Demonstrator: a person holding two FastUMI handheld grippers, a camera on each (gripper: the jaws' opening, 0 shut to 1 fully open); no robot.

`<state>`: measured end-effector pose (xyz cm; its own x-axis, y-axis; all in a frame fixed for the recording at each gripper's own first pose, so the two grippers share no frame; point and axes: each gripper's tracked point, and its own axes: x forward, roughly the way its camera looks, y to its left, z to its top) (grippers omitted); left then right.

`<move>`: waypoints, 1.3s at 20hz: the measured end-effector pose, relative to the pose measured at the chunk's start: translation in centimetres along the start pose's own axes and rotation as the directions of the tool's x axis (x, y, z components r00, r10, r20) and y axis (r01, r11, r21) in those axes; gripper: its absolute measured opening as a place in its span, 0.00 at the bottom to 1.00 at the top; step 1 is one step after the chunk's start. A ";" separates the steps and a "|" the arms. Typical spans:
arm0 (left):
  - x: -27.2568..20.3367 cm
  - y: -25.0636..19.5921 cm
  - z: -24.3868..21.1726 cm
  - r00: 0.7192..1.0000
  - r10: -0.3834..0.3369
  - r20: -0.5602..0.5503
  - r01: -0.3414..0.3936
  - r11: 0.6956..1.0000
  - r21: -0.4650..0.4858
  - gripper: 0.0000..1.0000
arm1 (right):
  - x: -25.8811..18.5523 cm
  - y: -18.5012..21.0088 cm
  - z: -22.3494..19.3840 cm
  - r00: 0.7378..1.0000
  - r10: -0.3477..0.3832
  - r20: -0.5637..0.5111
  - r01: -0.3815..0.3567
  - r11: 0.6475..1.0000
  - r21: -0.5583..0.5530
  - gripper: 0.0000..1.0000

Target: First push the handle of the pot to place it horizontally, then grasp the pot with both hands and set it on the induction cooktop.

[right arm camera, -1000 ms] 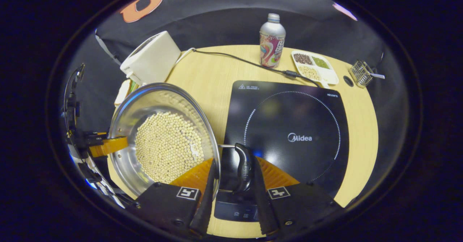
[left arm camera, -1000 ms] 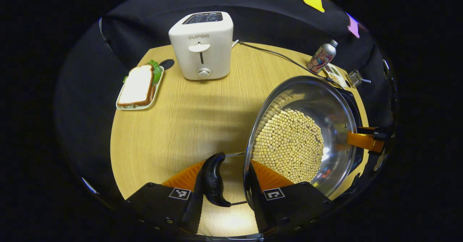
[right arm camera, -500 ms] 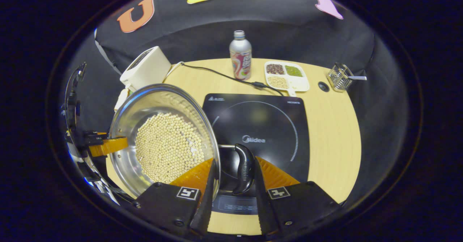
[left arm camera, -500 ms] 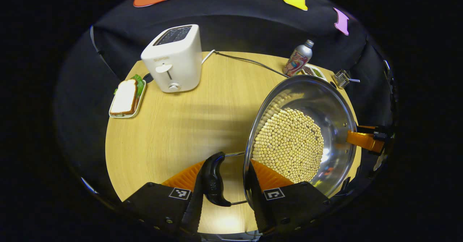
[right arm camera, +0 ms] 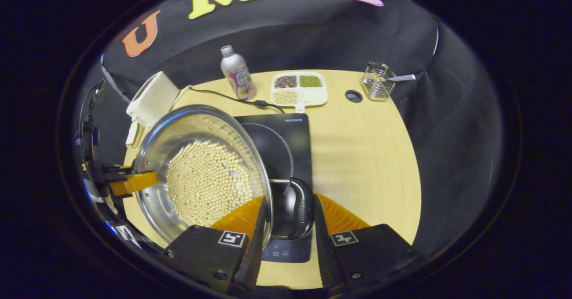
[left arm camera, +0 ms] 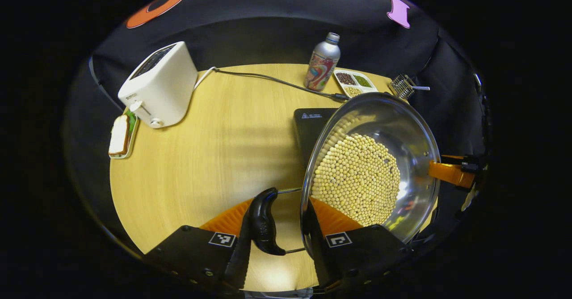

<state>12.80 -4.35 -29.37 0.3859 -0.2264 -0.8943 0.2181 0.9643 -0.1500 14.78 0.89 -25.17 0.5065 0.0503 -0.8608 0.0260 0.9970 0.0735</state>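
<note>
Left gripper (left arm camera: 277,227) is closed across one side handle (left arm camera: 263,223) of the pot (left arm camera: 402,124), one finger outside the black grip and the other against the pot's rim. Right gripper (right arm camera: 286,227) holds the opposite side handle (right arm camera: 300,207) in the same way, with its fingers pinching the grip and the rim between them. In the left gripper view, the right gripper's fingertips (left arm camera: 451,174) show at the far rim; in the right gripper view, the left gripper's fingertips (right arm camera: 132,182) show at the far rim.

Pot: steel, wide and shallow, its bottom covered with pale round beans (left arm camera: 357,183). It hangs between the two grippers, above the table (left arm camera: 214,151), partly over the near-left portion of the induction cooktop (right arm camera: 286,142) as seen from the right gripper. Whether its base touches the cooktop cannot be told.

Ahead of the right gripper: a drink bottle (right arm camera: 237,73), a divided tray of grains (right arm camera: 298,89), and a wire basket (right arm camera: 377,82) farther right. Ahead and left of the left gripper: a white toaster (left arm camera: 158,86), with a sandwich on a plate (left arm camera: 121,134) just beyond it to the left. A black cord (left arm camera: 268,79) runs across the table from the toaster side toward the cooktop.
</note>
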 end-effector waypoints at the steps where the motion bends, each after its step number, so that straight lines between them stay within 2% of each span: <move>1: 0.4 -0.8 0.4 1.000 0.001 0.000 -0.001 1.000 0.000 0.58 | 0.2 -0.8 0.4 1.000 -0.002 0.000 0.002 1.000 -0.001 0.53; 5: 2.0 -2.5 1.3 1.000 0.009 -0.013 -0.009 1.000 -0.027 0.58 | 1.8 -2.9 2.2 1.000 0.000 -0.007 0.000 1.000 -0.030 0.53; 11: 3.6 -2.2 2.1 0.998 0.040 -0.045 -0.042 0.998 -0.037 0.58 | 4.3 -3.0 3.8 0.999 0.026 -0.030 -0.029 0.996 -0.083 0.53; 12: 3.9 -2.1 2.1 0.998 0.042 -0.056 -0.044 0.998 -0.038 0.63 | 4.8 -2.8 4.0 0.999 0.030 -0.029 -0.032 0.996 -0.088 0.53; 13: 4.0 -2.1 1.9 0.997 0.041 -0.068 -0.045 0.998 -0.047 0.58 | 4.9 -2.7 4.6 1.000 0.025 -0.007 -0.026 0.995 -0.095 0.53; 15: 4.3 -2.0 2.5 0.998 0.041 -0.052 -0.043 0.998 -0.046 0.58 | 4.9 -3.0 4.6 1.000 0.013 -0.012 -0.014 0.989 -0.149 0.53; 16: 4.5 -2.1 2.4 0.996 0.037 -0.076 -0.039 0.999 -0.026 0.58 | 4.7 -3.1 4.4 1.000 0.013 -0.015 -0.014 0.990 -0.137 0.55; 18: 4.5 -2.2 2.4 0.996 0.038 -0.087 -0.041 0.999 -0.034 0.59 | 4.9 -3.0 4.5 1.000 0.029 0.001 -0.028 0.994 -0.101 0.54; 21: 4.8 -2.1 3.3 0.998 0.035 -0.048 -0.035 0.999 -0.013 0.58 | 4.9 -3.0 4.2 0.998 0.052 0.032 -0.051 0.998 -0.034 0.54; 26: 4.8 -2.3 3.2 0.998 0.048 -0.029 -0.049 0.999 -0.021 0.60 | 5.1 -3.1 4.4 0.998 0.056 0.025 -0.054 0.996 -0.078 0.54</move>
<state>17.03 -8.11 -31.99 0.3695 -0.1754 -0.9125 0.1801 0.9769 -0.1149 21.07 -2.20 -27.61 0.5286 0.1046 -0.8424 -0.0684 0.9944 0.0806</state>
